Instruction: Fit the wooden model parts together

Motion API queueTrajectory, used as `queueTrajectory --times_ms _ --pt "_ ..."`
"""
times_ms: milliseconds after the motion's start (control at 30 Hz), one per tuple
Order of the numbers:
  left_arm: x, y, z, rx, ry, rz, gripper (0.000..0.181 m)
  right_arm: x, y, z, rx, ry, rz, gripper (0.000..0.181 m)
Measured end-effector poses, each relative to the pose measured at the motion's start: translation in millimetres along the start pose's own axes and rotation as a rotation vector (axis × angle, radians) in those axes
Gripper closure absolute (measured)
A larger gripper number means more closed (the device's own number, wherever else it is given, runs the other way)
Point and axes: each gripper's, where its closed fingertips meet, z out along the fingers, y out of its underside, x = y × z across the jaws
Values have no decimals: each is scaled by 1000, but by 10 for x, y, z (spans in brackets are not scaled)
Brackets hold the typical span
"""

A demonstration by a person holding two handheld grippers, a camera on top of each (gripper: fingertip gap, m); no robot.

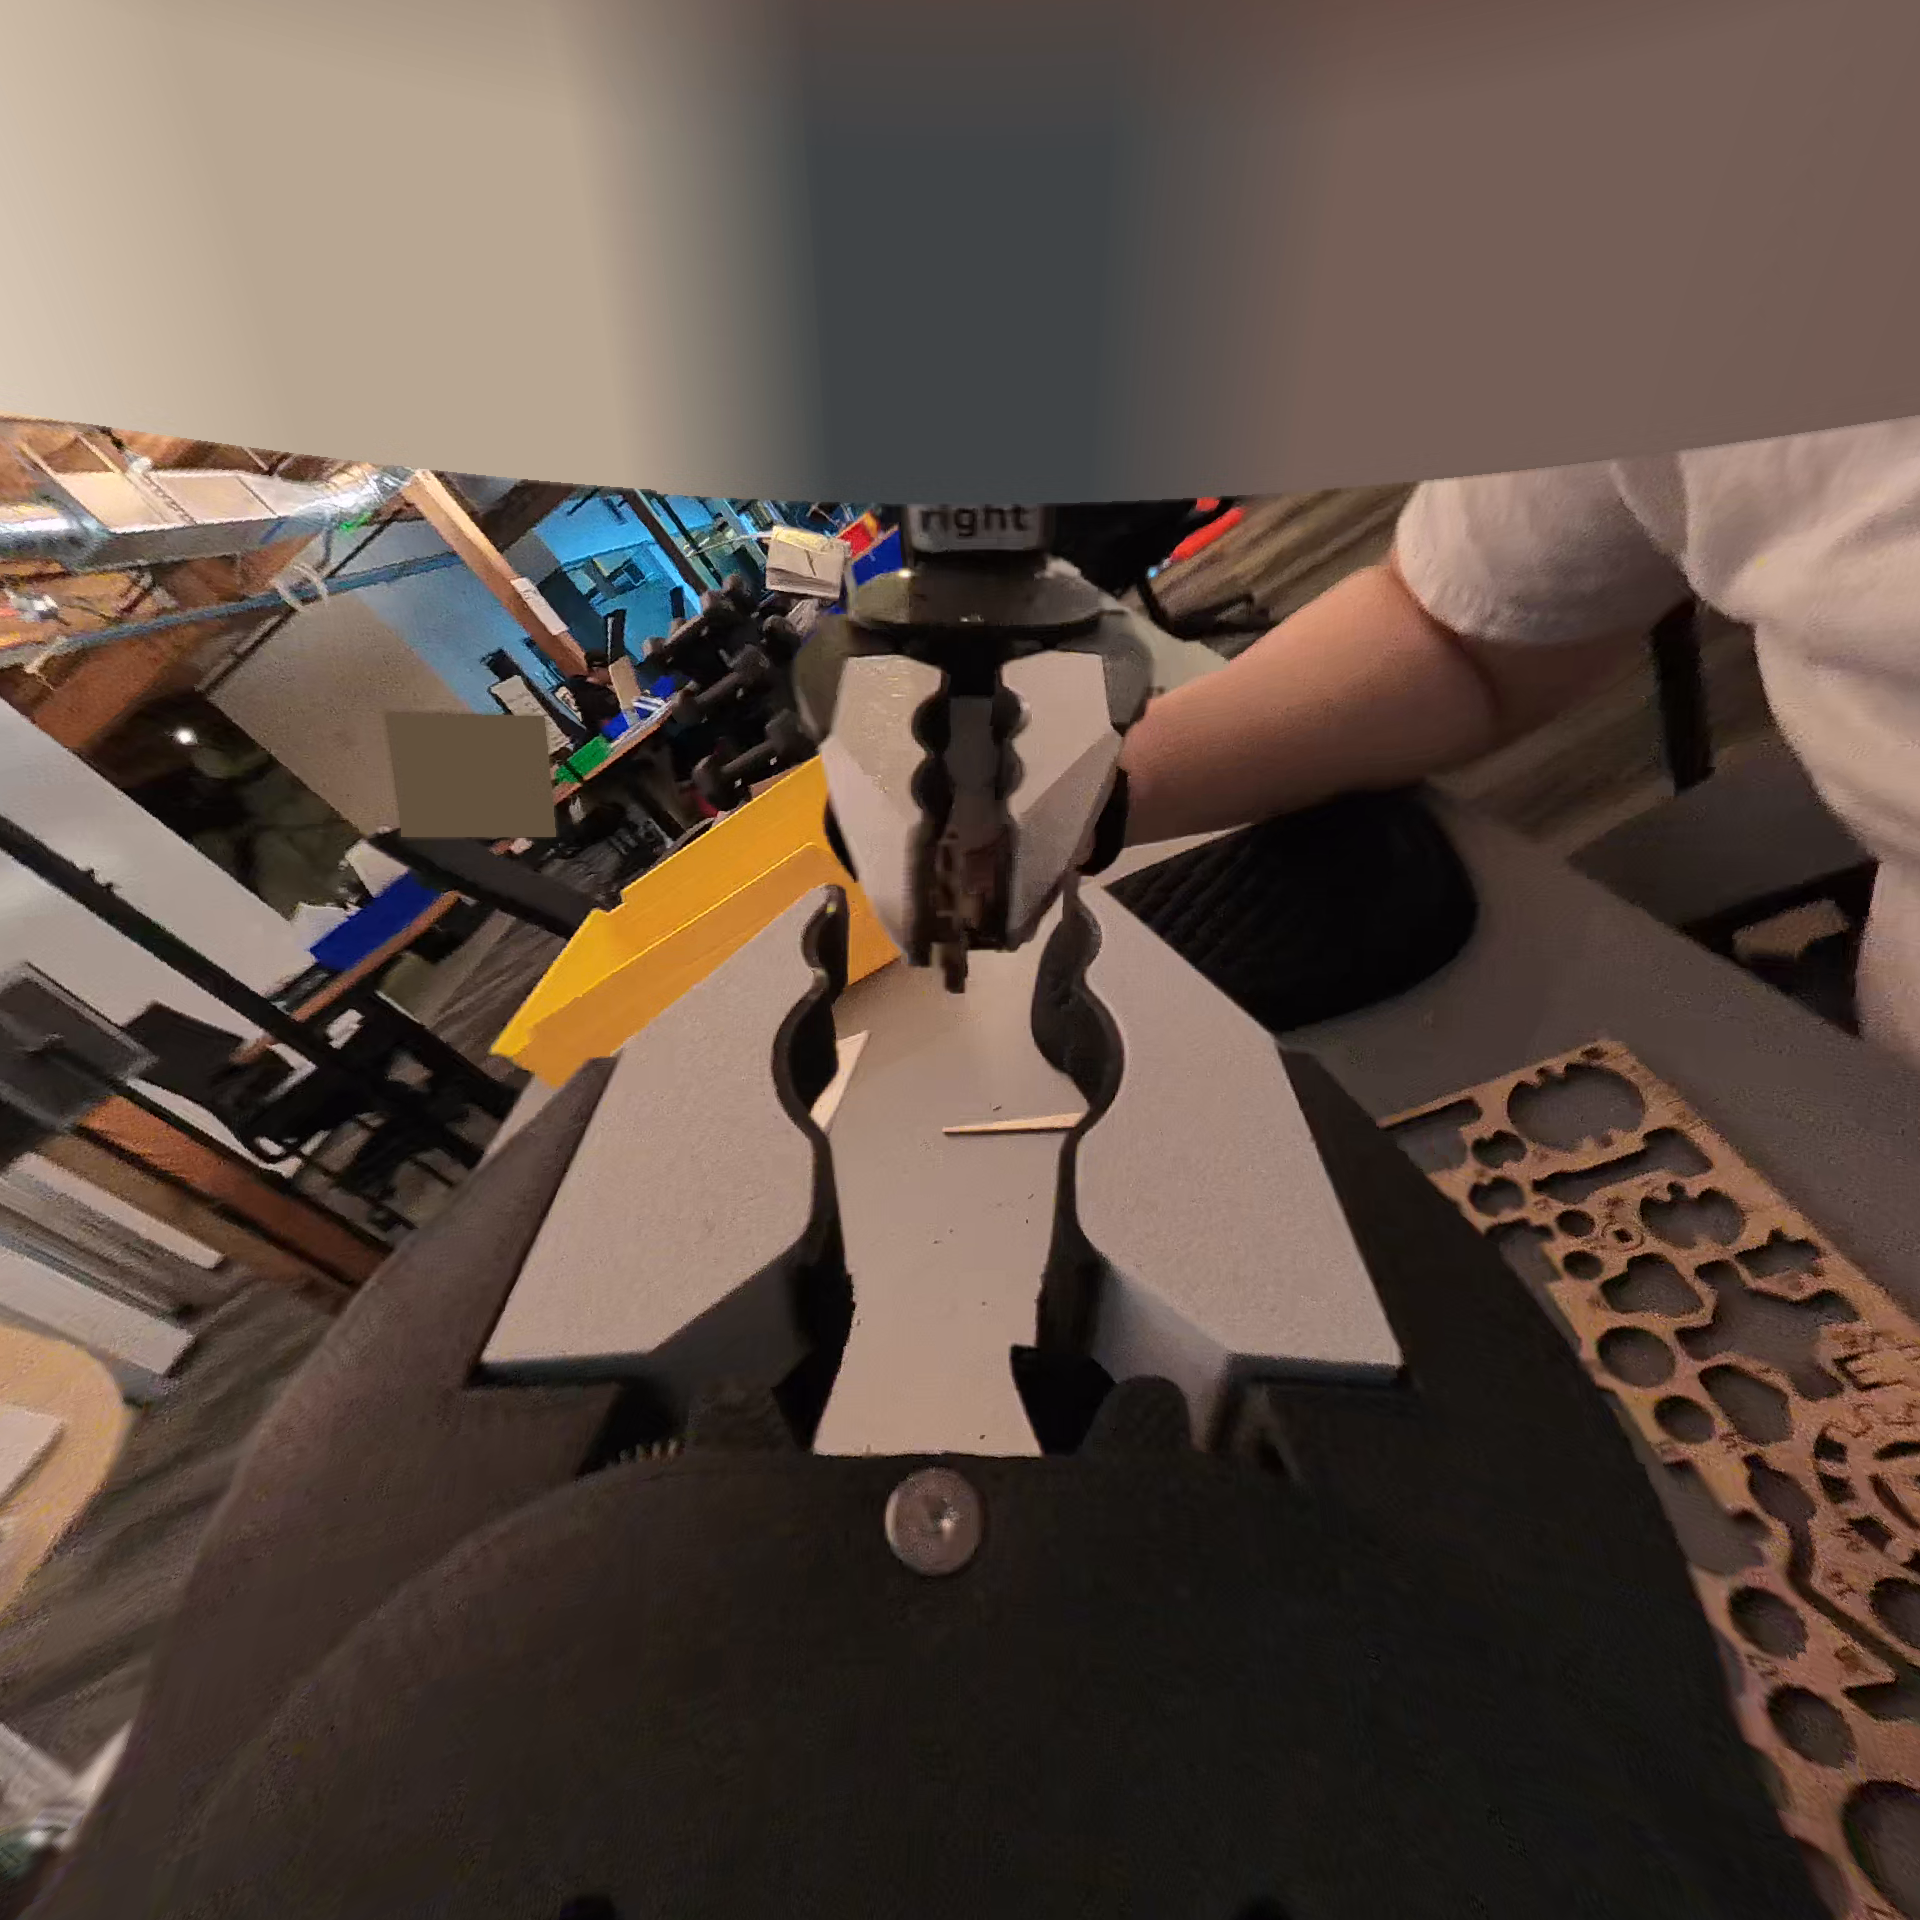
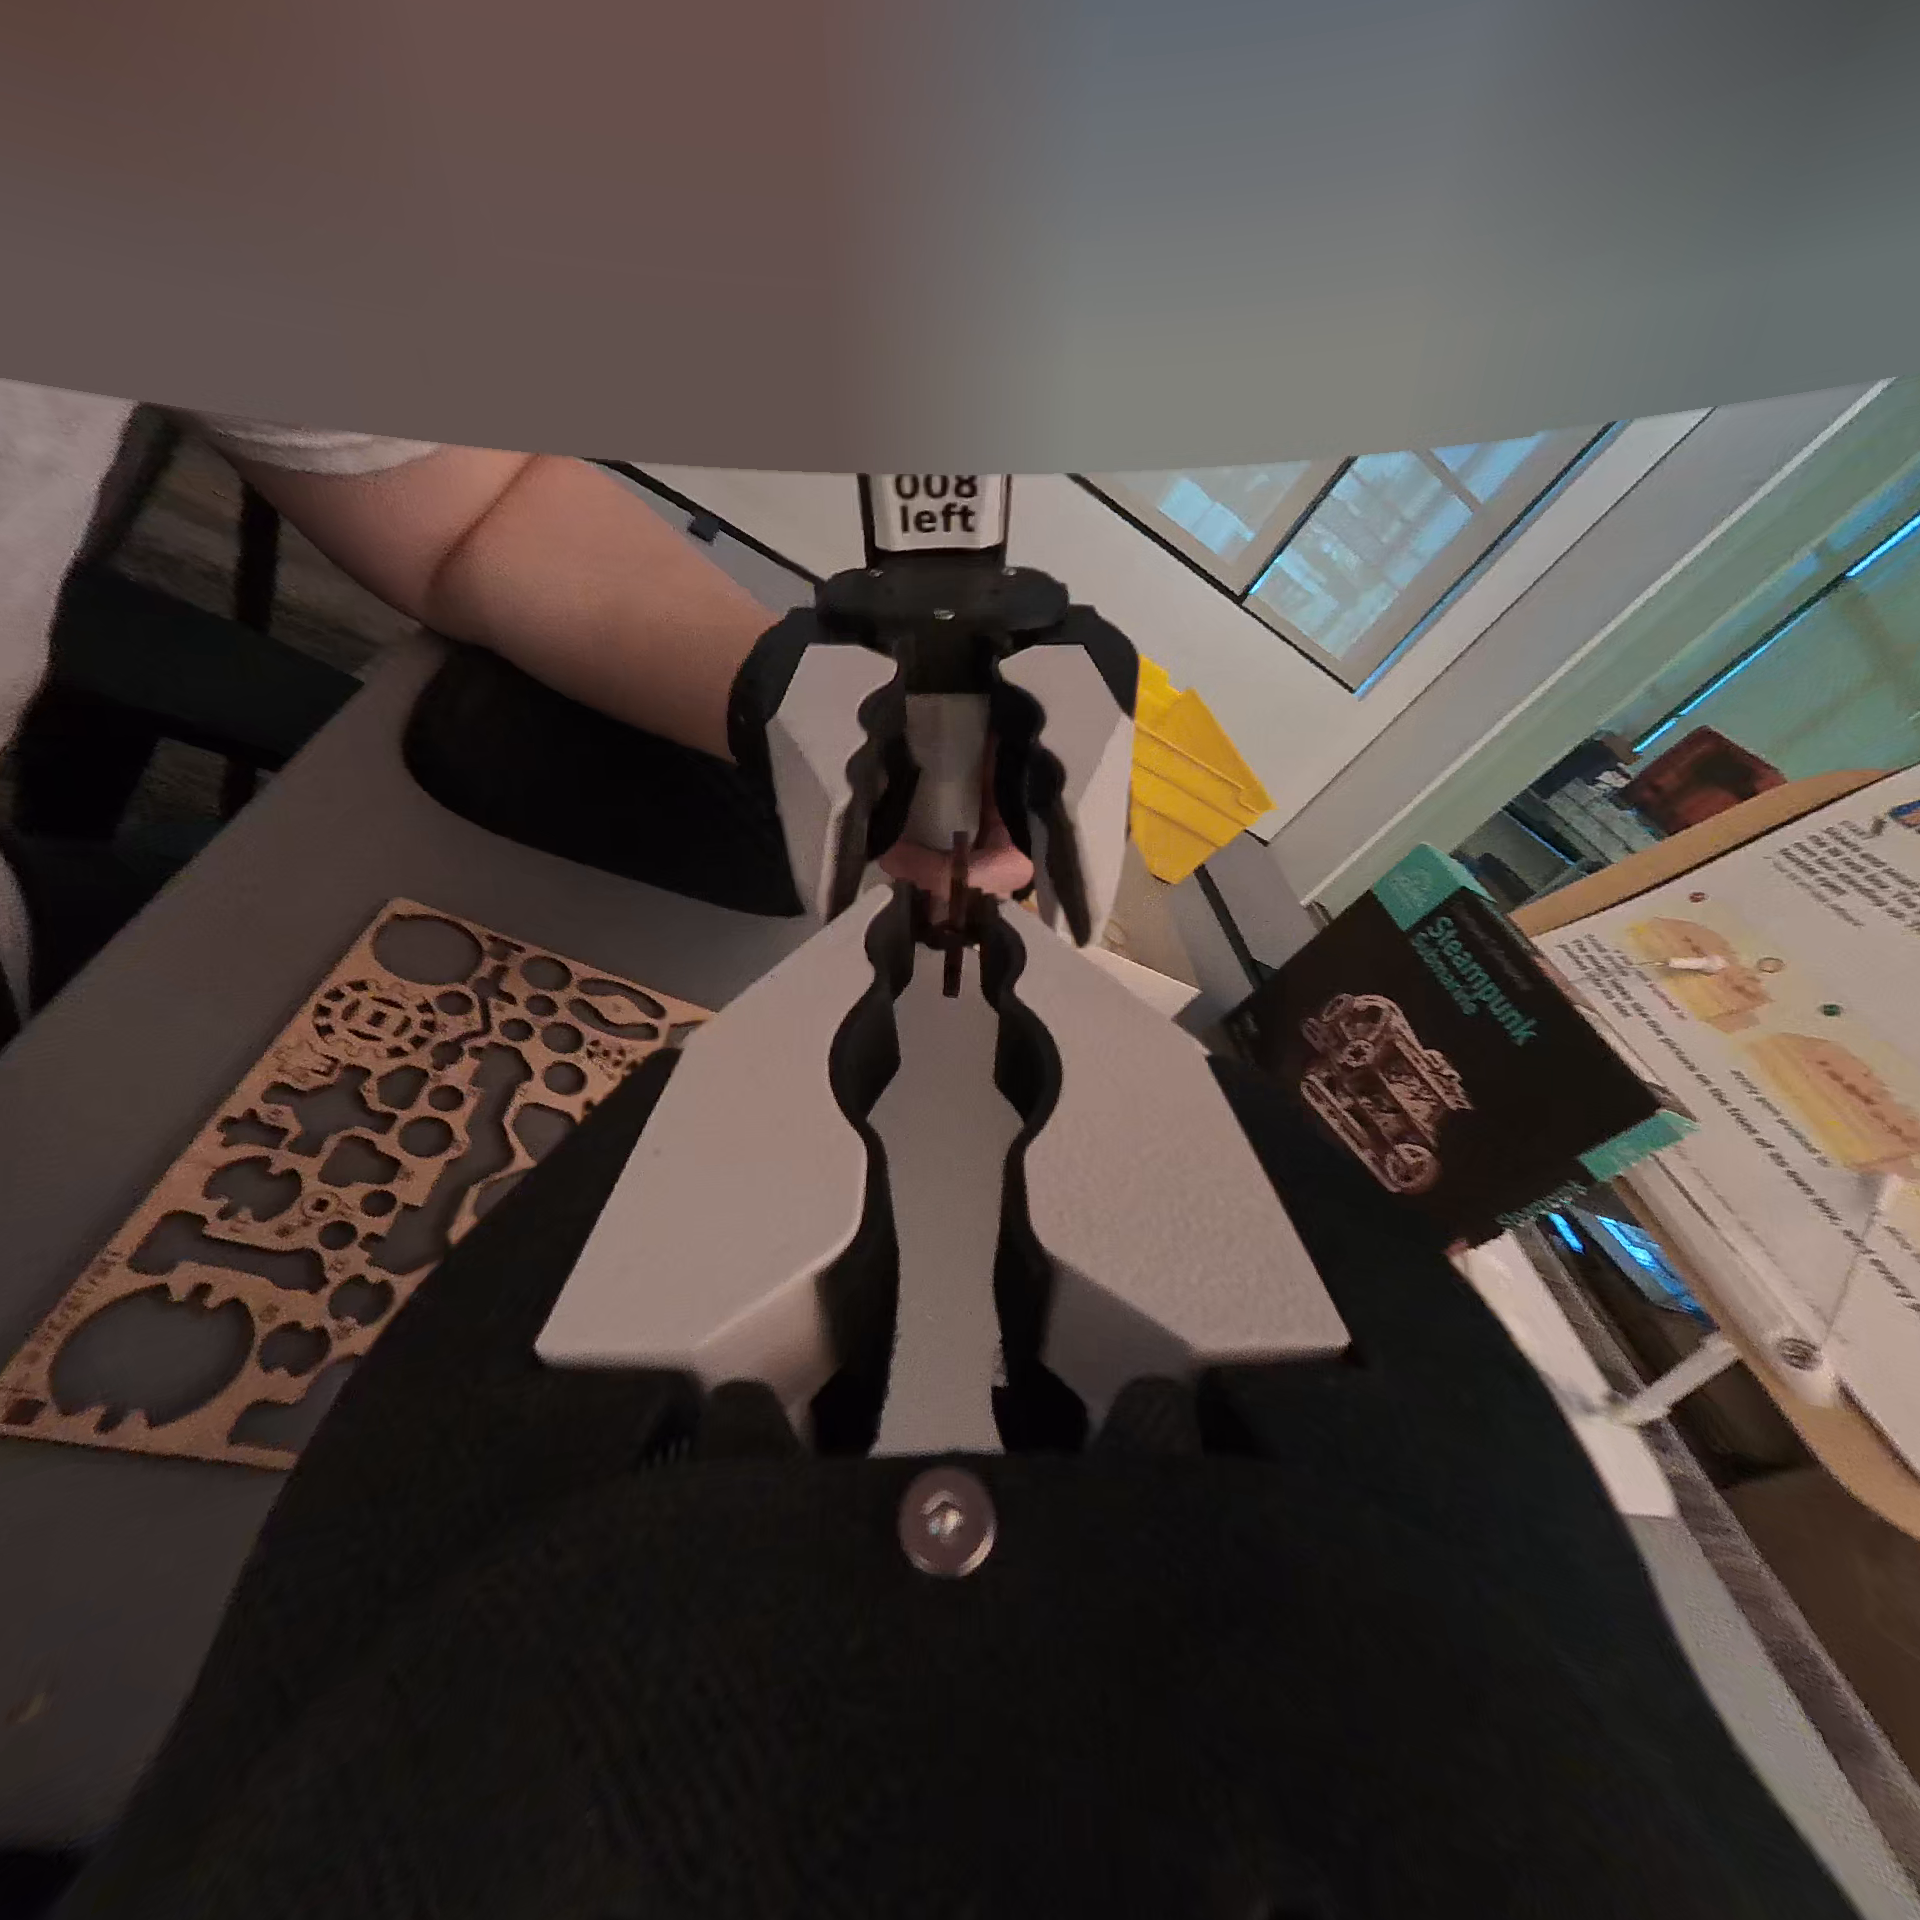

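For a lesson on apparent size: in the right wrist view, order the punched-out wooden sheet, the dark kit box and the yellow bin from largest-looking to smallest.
1. Punched-out wooden sheet
2. Dark kit box
3. Yellow bin, partly hidden behind the left gripper and farther from the camera, so its true size is unsure.

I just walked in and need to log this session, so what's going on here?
A person holds a two-finger gripper in each hand, facing each other above a grey table. The right gripper is shut on a small dark wooden model part. The left gripper is open, its fingers on either side of that part, not yet gripping it. A punched-out wooden parts sheet lies on the table, with a yellow bin and a dark kit box nearby.
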Motion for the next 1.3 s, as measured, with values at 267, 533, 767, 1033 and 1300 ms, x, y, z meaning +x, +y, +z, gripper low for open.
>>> queueTrajectory --times_ms 267,533,767,1033,1300 --pt "15 -56 30 -6 -28 28 146 12 -88 7 63 9 75 170" --pt "-26 -36 10 -4 -42 15 146 74 -72 26 56 65 60 171" --pt "-92 -109 -114 18 -62 84 176 124 -62 -71 -10 119 -126 171" --pt "-93 -60 -71 -57 -89 181 179 88 -110 -86 41 56 -44 172" --pt "-108 -49 -105 -50 -75 159 181 108 -157 -157 59 47 -57 168"
